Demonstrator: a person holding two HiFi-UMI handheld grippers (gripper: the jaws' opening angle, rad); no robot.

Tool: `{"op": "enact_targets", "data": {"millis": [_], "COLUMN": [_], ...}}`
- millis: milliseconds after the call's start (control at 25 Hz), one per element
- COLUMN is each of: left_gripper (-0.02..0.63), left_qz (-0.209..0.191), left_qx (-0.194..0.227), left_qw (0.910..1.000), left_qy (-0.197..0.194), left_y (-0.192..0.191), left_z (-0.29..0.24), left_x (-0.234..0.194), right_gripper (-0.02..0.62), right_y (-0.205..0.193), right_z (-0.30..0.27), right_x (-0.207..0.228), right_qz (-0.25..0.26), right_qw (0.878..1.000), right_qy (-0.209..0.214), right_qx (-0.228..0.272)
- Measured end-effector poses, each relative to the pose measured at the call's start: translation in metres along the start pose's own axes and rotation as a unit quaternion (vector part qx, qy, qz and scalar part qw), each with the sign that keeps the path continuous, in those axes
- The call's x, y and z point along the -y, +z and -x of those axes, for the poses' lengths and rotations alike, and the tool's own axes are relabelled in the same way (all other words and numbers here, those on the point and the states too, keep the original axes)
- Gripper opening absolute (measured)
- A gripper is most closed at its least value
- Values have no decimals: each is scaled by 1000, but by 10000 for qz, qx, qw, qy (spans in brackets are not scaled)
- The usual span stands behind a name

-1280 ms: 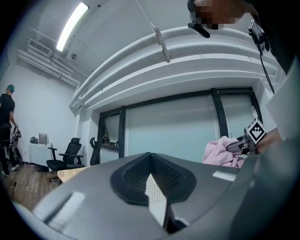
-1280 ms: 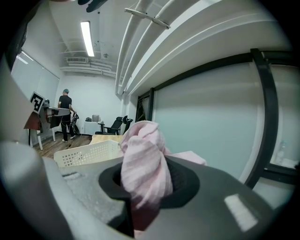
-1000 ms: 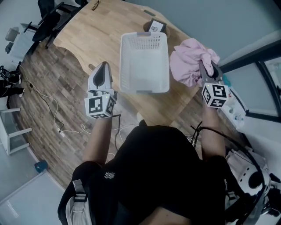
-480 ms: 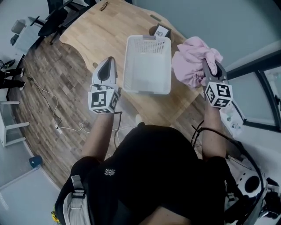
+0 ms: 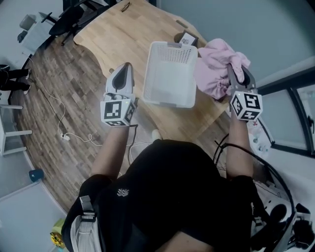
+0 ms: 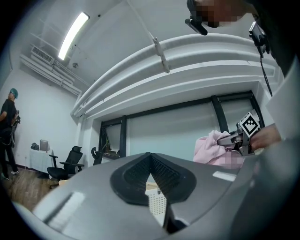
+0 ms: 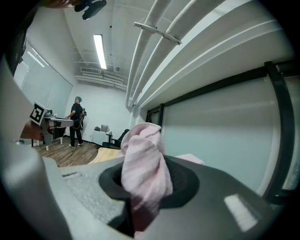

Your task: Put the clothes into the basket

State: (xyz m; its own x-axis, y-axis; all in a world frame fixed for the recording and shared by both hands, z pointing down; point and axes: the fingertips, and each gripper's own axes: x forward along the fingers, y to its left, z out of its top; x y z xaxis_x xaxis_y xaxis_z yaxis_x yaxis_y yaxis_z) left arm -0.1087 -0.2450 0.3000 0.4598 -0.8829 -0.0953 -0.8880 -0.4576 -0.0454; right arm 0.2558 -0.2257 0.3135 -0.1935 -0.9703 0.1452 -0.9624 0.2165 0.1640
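A white plastic basket (image 5: 170, 78) stands empty on the wooden table (image 5: 123, 39). Just right of the basket hangs a bunched pink cloth (image 5: 216, 66), pinched by my right gripper (image 5: 236, 74). In the right gripper view a fold of the pink cloth (image 7: 143, 171) is squeezed between the black pads. My left gripper (image 5: 120, 78) hovers at the table's near edge, left of the basket, with its pads together and nothing in them. From the left gripper view the pink cloth (image 6: 211, 150) and the right gripper show at the far right.
A small dark box with a white label (image 5: 186, 38) lies behind the basket. Office chairs (image 5: 69, 15) stand beyond the table's far left. A white cable (image 5: 64, 123) trails over the wooden floor, and a person (image 7: 76, 119) stands far off by a desk.
The right gripper has lifted the pink cloth a little and brought it closer to the basket's right side. The left gripper stays beside the basket, still shut.
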Motion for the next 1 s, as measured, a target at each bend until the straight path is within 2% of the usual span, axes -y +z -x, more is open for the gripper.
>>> {"op": "enact_targets", "data": {"millis": [1000], "left_gripper": [6], "left_qz": [10], "left_qx": [89], "left_qw": [9996], "left_qy": [282], "left_y": [15], "left_z": [30], "left_x": [-23], "right_gripper": [107], "right_y": [59], "right_z": [-36], "right_x": [-61], "right_qz": [172], "right_qw": [9967], "right_qy": [657], "right_qx": [446]}}
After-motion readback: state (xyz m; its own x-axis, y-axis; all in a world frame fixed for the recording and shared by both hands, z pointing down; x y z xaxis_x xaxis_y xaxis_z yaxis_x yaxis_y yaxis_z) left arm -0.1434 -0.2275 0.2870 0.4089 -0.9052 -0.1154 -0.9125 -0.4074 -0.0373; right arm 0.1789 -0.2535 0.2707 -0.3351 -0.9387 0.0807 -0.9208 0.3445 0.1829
